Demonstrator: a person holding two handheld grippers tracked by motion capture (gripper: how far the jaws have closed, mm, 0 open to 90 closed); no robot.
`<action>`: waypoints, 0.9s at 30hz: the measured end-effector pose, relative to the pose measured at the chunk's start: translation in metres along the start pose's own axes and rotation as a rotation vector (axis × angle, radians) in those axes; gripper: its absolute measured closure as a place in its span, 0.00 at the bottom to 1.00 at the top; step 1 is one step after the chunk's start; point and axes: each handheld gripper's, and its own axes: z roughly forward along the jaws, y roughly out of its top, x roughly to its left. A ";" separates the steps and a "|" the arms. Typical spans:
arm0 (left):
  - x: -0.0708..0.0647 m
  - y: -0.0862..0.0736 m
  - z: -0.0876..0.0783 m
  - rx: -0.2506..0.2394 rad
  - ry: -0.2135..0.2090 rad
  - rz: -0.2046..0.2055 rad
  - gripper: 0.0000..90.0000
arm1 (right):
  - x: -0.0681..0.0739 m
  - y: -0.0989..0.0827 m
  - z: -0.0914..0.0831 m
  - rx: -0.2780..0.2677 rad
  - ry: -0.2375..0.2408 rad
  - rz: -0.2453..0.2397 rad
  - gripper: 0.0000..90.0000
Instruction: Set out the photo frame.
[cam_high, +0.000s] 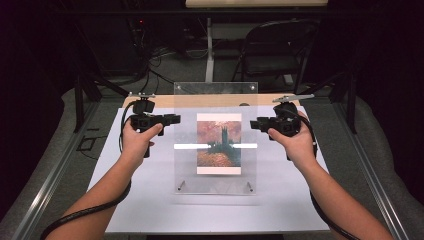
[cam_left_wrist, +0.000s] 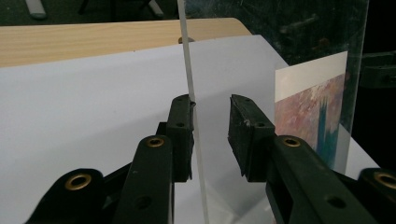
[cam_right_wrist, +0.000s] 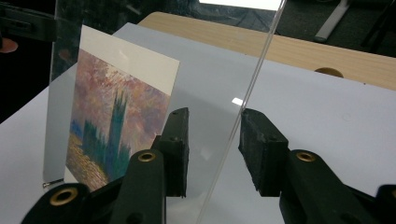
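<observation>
Acrylic frame (cam_high: 215, 145), one, is flanked by left gripper (cam_left_wrist: 211, 123) and right gripper (cam_right_wrist: 214, 140), jaws apart astride its edges. One painting print (cam_right_wrist: 114, 130) is seen closely in the gripper views; two standoff screws (cam_high: 181, 185) in the high view.

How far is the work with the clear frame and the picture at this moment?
Done: the picture sits behind the acrylic panel, which stands raised over the white sheet. In hand: the left gripper and right gripper each straddle a panel edge, jaws not yet clamped. Left: gripping both edges and placing the frame, probably.
</observation>
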 end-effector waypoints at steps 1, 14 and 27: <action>-0.001 -0.001 -0.002 -0.002 -0.004 0.000 0.79 | 0.001 0.000 -0.002 0.001 0.002 0.002 0.72; -0.019 -0.018 -0.025 -0.052 -0.011 0.024 0.81 | 0.017 -0.010 -0.025 -0.029 0.027 -0.011 0.76; -0.037 -0.038 -0.044 -0.094 -0.024 0.072 0.81 | 0.032 -0.028 -0.048 -0.072 0.050 -0.032 0.79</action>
